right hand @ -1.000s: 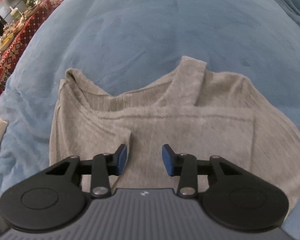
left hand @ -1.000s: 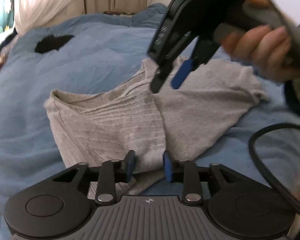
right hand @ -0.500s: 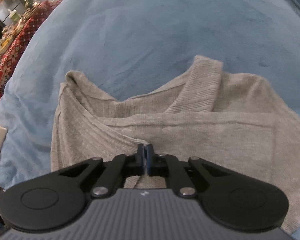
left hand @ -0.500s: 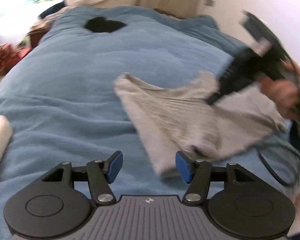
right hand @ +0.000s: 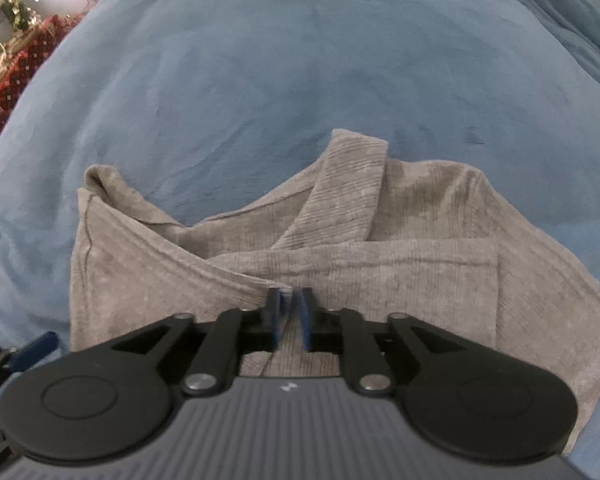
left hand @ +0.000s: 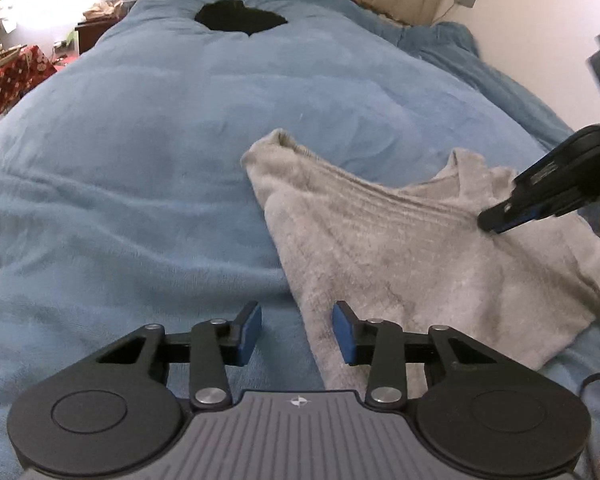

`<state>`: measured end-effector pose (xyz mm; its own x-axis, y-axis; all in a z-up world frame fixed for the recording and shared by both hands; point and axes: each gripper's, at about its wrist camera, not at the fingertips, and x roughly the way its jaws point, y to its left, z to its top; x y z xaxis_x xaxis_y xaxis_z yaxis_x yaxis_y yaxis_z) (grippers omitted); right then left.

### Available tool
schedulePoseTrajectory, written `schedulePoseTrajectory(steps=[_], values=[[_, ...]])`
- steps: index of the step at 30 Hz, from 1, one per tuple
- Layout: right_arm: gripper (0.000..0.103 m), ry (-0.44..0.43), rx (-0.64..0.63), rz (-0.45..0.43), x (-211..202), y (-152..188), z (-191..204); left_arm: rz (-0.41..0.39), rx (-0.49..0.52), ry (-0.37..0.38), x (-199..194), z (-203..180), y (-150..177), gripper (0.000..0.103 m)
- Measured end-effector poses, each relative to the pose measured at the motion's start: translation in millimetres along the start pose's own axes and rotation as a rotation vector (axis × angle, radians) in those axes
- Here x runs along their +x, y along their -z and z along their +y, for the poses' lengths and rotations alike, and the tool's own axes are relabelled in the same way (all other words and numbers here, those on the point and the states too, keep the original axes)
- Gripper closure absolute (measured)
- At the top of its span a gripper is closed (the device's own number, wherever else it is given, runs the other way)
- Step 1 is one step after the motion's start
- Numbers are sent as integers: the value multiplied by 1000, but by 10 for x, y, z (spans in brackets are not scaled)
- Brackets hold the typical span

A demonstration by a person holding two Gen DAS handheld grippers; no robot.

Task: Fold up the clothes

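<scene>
Leftward-shifted left hand-held gripper (left hand: 296,330); sweater (left hand: 420,264) seemingly lies crosswise.

The grey ribbed knit top (right hand: 380,272) looks soft and matt. The blue fleece bedspread (left hand: 180,128) is fuzzy, dull cloth.

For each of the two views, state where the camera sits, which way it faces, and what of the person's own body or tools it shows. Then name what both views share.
Left wrist: on the left hand-held gripper, facing along the blue bed cover; shows the right hand-held gripper.
Right wrist: on the right hand-held gripper, facing steeply down.
Shared: the grey garment and bed cover.
</scene>
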<state>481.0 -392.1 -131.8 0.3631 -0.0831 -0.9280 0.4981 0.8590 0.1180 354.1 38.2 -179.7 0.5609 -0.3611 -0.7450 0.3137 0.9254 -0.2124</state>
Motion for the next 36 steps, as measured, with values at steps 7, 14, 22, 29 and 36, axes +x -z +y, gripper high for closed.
schedulePoseTrajectory(steps=[7,14,22,29,36], values=[[79,-114,2,16,-339,450,44,0,-3,10,-113,65,94,65],[79,-191,99,67,-209,845,354,-16,-64,31,-338,168,245,65],[79,-175,174,81,21,971,564,-11,-103,108,-363,152,382,65],[78,-132,197,113,243,916,629,3,-192,195,-281,251,382,72],[102,-65,148,103,48,960,526,5,-183,213,-285,239,372,72]])
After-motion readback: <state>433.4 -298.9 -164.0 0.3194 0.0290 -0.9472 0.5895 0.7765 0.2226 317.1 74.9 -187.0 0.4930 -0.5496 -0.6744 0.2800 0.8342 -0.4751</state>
